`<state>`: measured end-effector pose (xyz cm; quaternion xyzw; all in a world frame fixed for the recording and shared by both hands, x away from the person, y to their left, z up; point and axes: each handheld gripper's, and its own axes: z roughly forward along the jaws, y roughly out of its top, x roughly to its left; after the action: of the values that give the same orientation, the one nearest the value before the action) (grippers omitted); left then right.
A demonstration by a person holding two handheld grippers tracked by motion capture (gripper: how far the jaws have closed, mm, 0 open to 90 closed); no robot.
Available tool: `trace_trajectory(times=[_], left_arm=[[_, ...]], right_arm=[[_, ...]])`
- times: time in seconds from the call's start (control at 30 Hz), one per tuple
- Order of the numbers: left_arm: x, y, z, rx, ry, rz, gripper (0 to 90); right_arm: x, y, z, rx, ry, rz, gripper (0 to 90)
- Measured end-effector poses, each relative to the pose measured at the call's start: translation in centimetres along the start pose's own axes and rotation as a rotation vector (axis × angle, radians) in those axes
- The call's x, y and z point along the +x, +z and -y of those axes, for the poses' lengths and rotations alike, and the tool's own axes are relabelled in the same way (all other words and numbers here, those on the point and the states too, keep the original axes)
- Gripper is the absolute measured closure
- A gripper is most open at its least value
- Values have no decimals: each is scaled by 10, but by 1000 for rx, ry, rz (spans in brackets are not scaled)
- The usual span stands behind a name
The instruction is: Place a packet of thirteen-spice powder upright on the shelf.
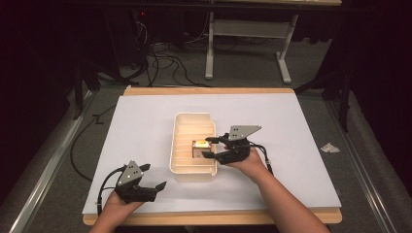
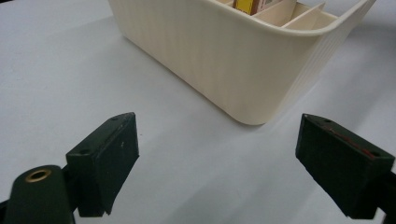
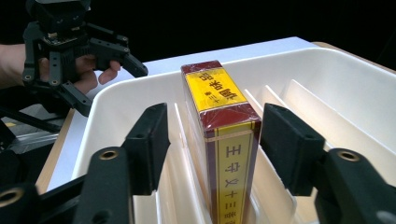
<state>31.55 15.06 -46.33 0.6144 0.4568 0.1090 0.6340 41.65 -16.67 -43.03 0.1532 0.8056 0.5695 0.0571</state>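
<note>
Cream plastic forms the slotted tray [image 1: 180, 165] that stands in the middle of the white surface [image 1: 145, 126], its thin dividers running across it from side to side. A small box [image 3: 224, 135], dark red with a yellow label, is stood on end in one of the slots towards the near half of the tray, at its right side; it is seen in the high view as a small upright block [image 1: 199, 148]. It appears to be kept upright by the dividers on either side, which is probably why it was slotted in narrow edge up.

The right tool [image 3: 212, 140] is brought in over the tray's right wall, its jaws spread with the box between them. A gap is seen on each side in the right gripper view, so the box is not pinched; whether it is being approached or has been let go cannot be told. The jaws are lined up with the box's broad faces, the natural place for a grip.

The left tool [image 1: 150, 177] is held low over the surface near its near left corner, well apart from the tray, jaws spread and empty. In the left gripper view its jaws point towards the tray's rounded corner [image 2: 252, 79], seemingly kept clear of the work while waiting.
</note>
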Motion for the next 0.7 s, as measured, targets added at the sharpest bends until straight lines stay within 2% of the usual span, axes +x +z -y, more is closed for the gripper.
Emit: trace_trajectory(times=[0.2, 0.4, 0.6, 0.7], left_arm=[[0, 0, 0, 1, 1, -1, 140], [0, -1, -1, -11, -8, -1, 139], [1, -2, -3, -21, -14, -5, 140], [1, -2, -3, -23, -15, -7, 140]], right_arm=[[2, -7, -2, -4, -2, 29, 333], [2, -20, -1, -6, 13, 84, 270], [3, -39, 5, -15, 13, 134, 257], [3, -52, 9, -15, 21, 179, 248]])
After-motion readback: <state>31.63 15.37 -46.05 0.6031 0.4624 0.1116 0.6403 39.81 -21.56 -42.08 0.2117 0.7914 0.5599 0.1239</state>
